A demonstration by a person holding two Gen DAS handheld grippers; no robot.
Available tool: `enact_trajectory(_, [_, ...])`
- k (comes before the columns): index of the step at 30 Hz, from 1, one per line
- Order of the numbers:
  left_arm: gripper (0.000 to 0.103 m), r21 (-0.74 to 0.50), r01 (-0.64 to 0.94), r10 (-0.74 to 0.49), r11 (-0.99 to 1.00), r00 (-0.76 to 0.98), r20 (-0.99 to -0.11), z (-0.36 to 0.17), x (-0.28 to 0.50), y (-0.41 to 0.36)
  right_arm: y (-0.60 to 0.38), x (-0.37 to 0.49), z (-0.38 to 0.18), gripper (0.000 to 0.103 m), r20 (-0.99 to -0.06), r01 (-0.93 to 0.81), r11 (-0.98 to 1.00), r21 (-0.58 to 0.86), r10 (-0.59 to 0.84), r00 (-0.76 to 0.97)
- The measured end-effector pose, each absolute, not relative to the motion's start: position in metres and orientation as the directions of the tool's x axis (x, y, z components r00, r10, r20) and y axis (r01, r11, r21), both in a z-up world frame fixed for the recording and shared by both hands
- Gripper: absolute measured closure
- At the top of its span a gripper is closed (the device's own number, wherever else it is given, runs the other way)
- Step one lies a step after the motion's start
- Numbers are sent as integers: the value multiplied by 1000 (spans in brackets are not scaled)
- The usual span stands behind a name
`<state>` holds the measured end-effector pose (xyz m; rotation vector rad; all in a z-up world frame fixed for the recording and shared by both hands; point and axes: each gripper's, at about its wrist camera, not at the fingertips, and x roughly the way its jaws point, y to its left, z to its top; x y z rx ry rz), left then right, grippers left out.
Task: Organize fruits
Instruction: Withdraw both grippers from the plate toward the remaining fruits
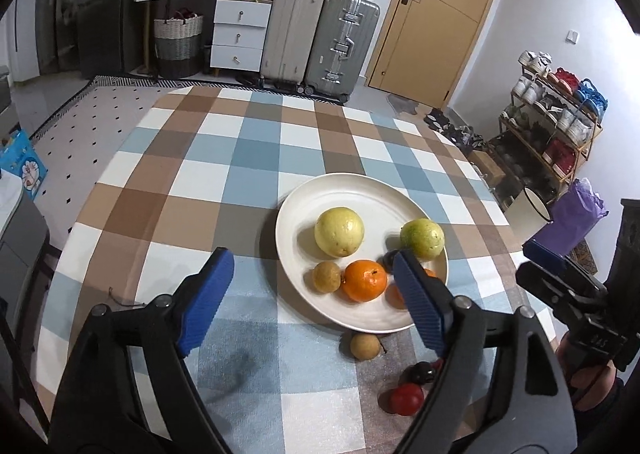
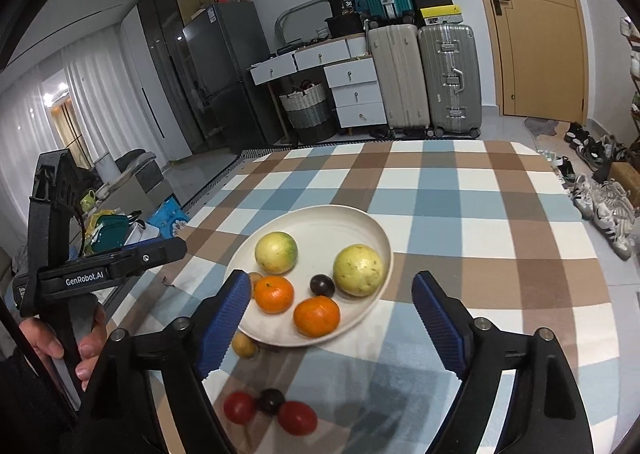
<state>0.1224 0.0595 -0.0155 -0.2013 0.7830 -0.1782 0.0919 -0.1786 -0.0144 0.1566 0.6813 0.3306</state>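
Both the left gripper and right gripper hover with jaws open and empty, likely choosing among the stray fruit beside the plate.

The left claw hangs with its blue-padded fingers spread wide, nothing between them. The right claw is likewise spread wide and holds nothing. A bare hand grips the left claw's handle.
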Motion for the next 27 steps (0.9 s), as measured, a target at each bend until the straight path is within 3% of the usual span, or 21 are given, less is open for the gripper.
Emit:
enact_trajectory(3, [21, -251, 69, -228, 965, 689, -688, -19, 118, 60, -180, 86, -17, 11, -595, -249, 941, 228, 338, 730])
enact_trajectory(11, [12, -215, 70, -204, 974, 678, -706, -26, 103, 53, -174, 71, -22, 6, -620, -288, 936, 203, 351, 701])
enact_trajectory(14, [1, -213, 67, -201, 975, 683, -702, -26, 98, 52, -169, 65, -25, 6, -635, -308, 932, 189, 355, 686])
enact_trajectory(27, [1, -211, 70, -200, 975, 688, -697, -23, 91, 51, -152, 56, -56, 2, -755, -367, 925, 103, 313, 577])
